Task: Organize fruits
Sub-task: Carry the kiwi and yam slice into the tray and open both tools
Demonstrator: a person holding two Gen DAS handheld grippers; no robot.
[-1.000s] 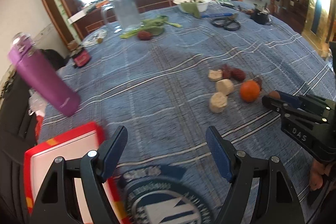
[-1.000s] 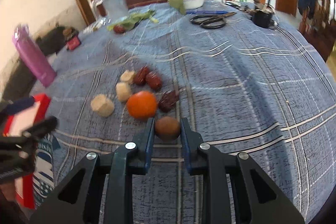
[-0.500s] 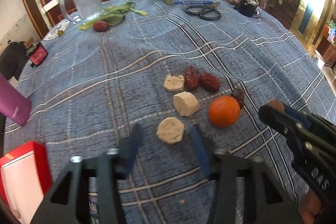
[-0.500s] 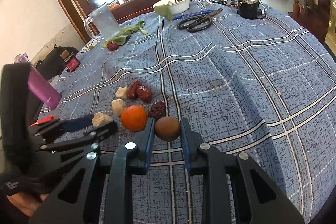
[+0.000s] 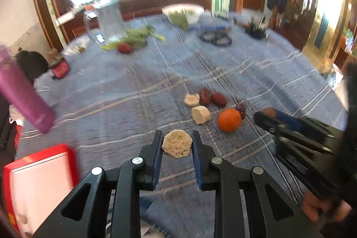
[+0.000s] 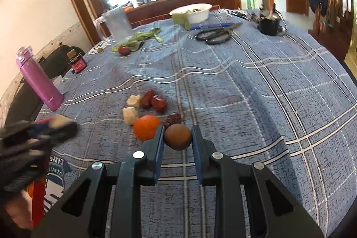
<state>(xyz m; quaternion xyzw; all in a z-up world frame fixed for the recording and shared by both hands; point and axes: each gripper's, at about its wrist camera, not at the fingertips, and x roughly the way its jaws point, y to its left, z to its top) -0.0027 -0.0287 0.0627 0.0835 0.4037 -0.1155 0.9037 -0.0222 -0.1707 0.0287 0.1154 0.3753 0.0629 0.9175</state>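
A blue plaid-clothed surface (image 6: 256,86) is carrying a round orange fruit (image 6: 146,127), dark red dates (image 6: 156,100) and pale cut chunks (image 6: 130,115). The left tool (image 5: 177,146) is gripping a beige hexagonal chunk (image 5: 177,146); the right tool (image 6: 177,137) is gripping a brown round fruit (image 6: 177,136), just beside the orange.

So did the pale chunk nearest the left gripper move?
Yes. The chunk left the cloth beside the orange and now sits between the left gripper's fingers.
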